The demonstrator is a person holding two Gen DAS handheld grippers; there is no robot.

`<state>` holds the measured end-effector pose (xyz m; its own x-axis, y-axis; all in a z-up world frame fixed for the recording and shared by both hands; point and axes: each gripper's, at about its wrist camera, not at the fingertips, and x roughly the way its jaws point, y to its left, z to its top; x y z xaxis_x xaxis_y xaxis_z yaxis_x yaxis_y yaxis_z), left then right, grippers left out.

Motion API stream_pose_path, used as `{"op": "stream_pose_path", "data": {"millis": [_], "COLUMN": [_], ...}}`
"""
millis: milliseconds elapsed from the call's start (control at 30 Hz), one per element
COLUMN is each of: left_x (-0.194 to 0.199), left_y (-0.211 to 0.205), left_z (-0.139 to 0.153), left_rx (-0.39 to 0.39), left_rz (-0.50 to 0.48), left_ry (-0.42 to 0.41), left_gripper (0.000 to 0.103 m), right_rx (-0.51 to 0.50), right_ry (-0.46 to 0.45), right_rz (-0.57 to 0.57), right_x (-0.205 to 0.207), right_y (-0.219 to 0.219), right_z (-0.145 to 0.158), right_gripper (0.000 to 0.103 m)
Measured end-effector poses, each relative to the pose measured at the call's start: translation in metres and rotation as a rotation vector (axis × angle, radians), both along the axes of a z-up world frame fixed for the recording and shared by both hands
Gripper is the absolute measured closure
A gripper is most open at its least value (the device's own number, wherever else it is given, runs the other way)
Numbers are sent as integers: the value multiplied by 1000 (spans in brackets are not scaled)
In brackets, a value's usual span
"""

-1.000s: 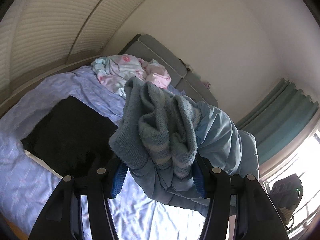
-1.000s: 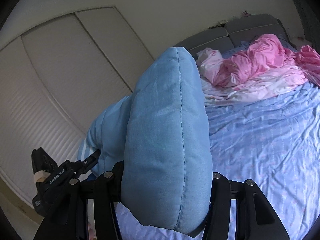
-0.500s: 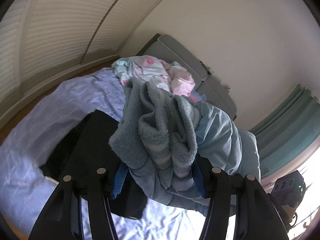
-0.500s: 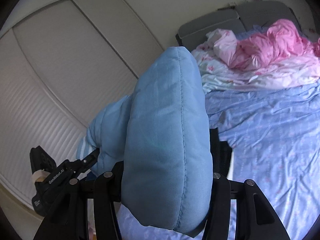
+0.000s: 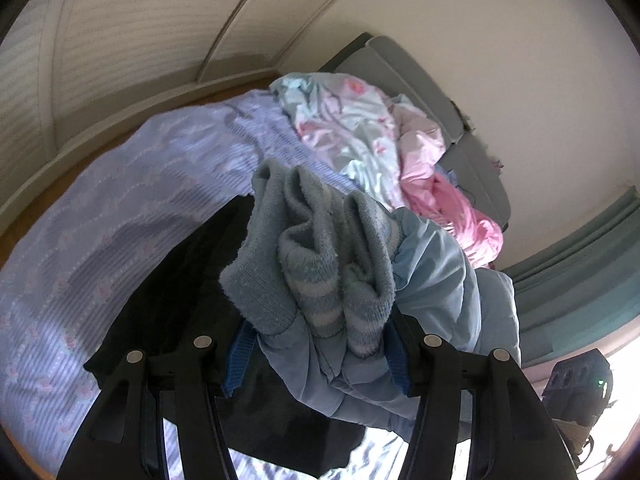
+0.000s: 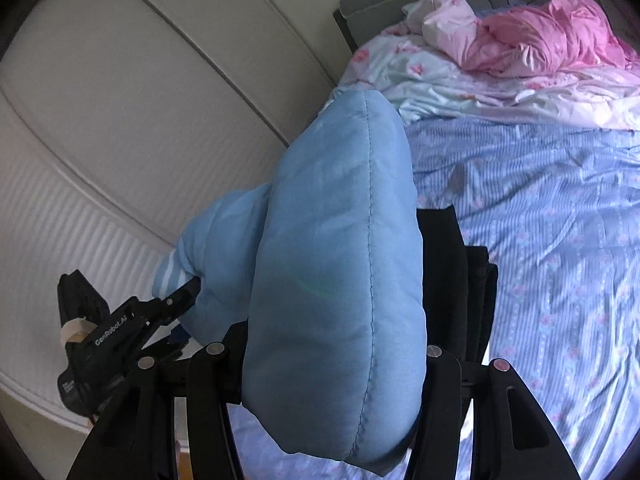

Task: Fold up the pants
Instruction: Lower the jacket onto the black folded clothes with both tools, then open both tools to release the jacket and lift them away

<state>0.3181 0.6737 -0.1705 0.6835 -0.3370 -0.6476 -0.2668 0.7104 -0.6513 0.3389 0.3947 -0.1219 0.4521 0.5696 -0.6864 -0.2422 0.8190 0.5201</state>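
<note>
The light blue padded pants [image 6: 336, 264] hang in the air between both grippers, above the bed. My left gripper [image 5: 320, 344] is shut on the pants' ribbed striped waistband [image 5: 320, 276], which bunches up between its fingers. My right gripper [image 6: 332, 360] is shut on a thick folded part of the same pants, which hides its fingertips. The left gripper also shows in the right wrist view [image 6: 120, 328], at the lower left, gripping the striped band.
A black garment [image 5: 168, 312] lies on the blue patterned bedsheet [image 6: 560, 240] below the pants. A crumpled pink and floral duvet [image 6: 520, 40] lies by the grey headboard [image 5: 420, 80]. White wardrobe doors [image 6: 120, 100] stand beside the bed, teal curtains [image 5: 580, 264] at the window.
Both grippers have carried the pants over the bed and tilted down: the black garment and sheet now sit more under the pants. Both grips are unchanged.
</note>
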Motion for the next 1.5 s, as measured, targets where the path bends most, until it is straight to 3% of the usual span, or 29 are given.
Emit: {"op": "stream_pose_path", "data": {"millis": [500,800,1000,1100,1233,1433,1500], "left_x": [37,39,33,28,18,1,-11], "left_y": [2,2,-2,-4,-8,-12,-16], "left_z": [-69,-80,-73,-67,-52,-18,-2], "left_rx": [16,49,82,136,247,436,501], "left_rz": [-52,-87,-101,-91,-70,8,20], "left_ry": [153,186,190,201,200,216,195], "left_gripper": [47,38,32,30,28,27,27], "right_rx": [-97,-69,5,4,-65,-351,-404], "right_ry": [135,235,260,254,161,47,2], "right_rz": [-26,-57,-95,-119,-165,-130,-120], "right_x": [31,38,31,25,19,11,2], "right_y": [18,2,-22,-31,-41,-37,-39], "right_z": [-61,-86,-78,-71,-49,-18,-7], "right_gripper": [49,36,33,33,32,29,23]}}
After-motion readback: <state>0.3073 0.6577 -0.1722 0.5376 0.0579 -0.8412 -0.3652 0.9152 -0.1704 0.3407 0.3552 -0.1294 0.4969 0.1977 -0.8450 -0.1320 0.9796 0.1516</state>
